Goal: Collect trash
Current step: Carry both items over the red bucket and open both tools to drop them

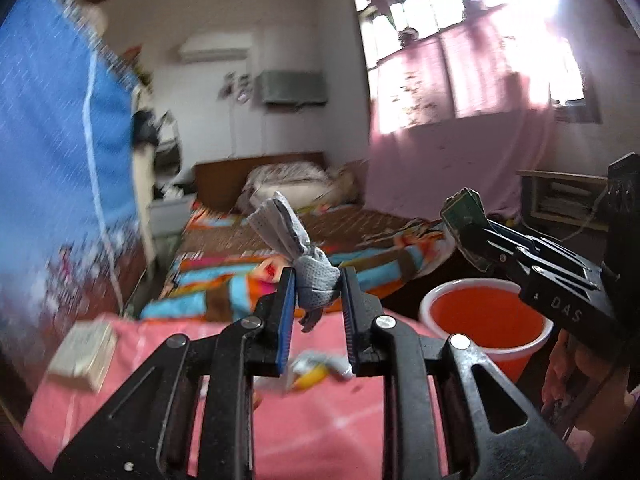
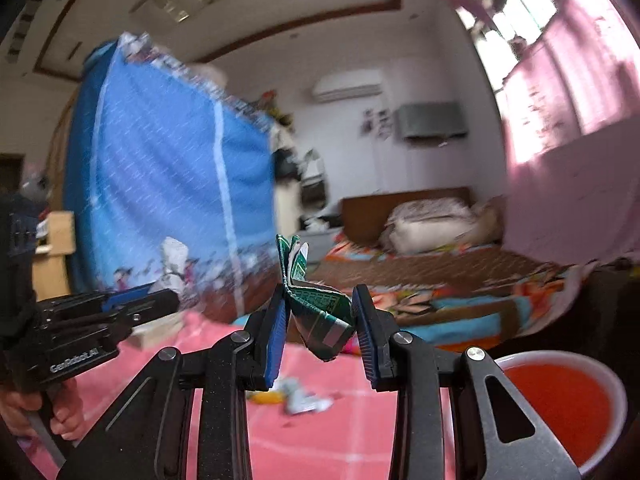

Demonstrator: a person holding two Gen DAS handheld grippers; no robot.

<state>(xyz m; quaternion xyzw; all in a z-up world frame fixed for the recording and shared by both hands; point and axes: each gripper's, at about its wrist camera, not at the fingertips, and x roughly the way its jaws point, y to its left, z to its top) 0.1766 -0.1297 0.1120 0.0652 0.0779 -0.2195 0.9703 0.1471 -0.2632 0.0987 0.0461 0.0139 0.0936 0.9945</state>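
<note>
My left gripper [image 1: 318, 280] is shut on a crumpled grey-white tissue [image 1: 296, 248] and holds it above the pink tablecloth [image 1: 160, 360]. My right gripper [image 2: 320, 304] is shut on a folded green wrapper [image 2: 320, 312]; it also shows in the left wrist view [image 1: 464, 216], held above a red bucket [image 1: 484, 320]. The bucket shows at lower right in the right wrist view [image 2: 560, 408]. A crumpled white-and-yellow wrapper [image 1: 316, 372] lies on the cloth below the left gripper, also in the right wrist view [image 2: 296, 398]. The left gripper [image 2: 160, 296] with the tissue [image 2: 174, 260] shows at left there.
A small pale box [image 1: 84, 354] lies on the cloth at left. A bed with a colourful blanket [image 1: 280, 276] stands behind the table. A blue hanging cloth [image 1: 52, 140] is at left, pink curtains [image 1: 460, 140] at right.
</note>
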